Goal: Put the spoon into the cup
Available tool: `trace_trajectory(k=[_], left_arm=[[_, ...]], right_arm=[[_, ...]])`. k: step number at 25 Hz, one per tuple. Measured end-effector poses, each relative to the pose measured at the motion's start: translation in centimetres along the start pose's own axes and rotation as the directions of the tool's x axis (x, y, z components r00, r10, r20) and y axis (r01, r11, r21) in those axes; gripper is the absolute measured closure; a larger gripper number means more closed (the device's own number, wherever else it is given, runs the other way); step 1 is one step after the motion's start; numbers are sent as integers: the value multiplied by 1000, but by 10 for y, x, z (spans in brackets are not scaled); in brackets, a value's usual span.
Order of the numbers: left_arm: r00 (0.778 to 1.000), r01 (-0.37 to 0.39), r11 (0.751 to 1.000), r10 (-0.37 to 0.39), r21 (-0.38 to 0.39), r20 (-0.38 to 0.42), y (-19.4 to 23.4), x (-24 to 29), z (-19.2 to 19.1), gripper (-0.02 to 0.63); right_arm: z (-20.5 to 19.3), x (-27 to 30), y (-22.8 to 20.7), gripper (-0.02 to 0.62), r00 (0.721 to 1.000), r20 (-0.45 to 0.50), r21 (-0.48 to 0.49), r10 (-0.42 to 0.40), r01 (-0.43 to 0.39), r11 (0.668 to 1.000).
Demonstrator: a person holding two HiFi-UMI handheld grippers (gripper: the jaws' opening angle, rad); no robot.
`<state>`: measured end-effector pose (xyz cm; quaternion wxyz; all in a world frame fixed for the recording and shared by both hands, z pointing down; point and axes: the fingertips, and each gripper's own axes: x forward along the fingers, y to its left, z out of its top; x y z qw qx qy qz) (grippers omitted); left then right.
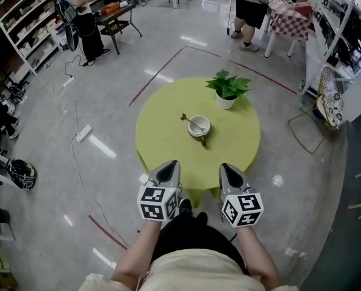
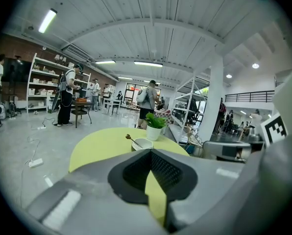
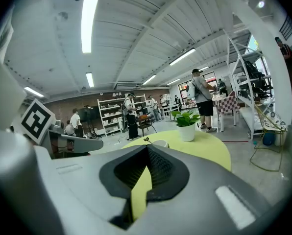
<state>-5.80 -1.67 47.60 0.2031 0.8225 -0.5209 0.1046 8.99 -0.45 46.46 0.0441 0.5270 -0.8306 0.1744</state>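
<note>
One cup (image 1: 198,134), white, low and wide like a small bowl; upright, mouth up, near the middle of the round yellow-green surface (image 1: 165,141); one spoon (image 1: 191,122), slender and dark; lying in the cup, bowl end inside, handle leaning over the far-left rim with its tip out past the edge; a small dark part shows at the cup's near side, too small to identify.

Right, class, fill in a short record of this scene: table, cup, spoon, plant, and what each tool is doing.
table: round, yellow-green
cup: white, near the table's middle
spoon: resting in the cup, handle out over the rim
plant: green, in a white pot, beyond the cup
left tool: shut, empty, at the table's near edge
right tool: shut, empty, beside the left one
</note>
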Motion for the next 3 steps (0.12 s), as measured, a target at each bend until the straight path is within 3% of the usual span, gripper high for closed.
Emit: trace_trajectory(k=[3], left_arm=[[1000, -8, 1000, 8, -4, -4, -1, -6, -3, 604]], right_arm=[[-2, -6, 2, 598, 1000, -4, 3, 6, -6, 1000]])
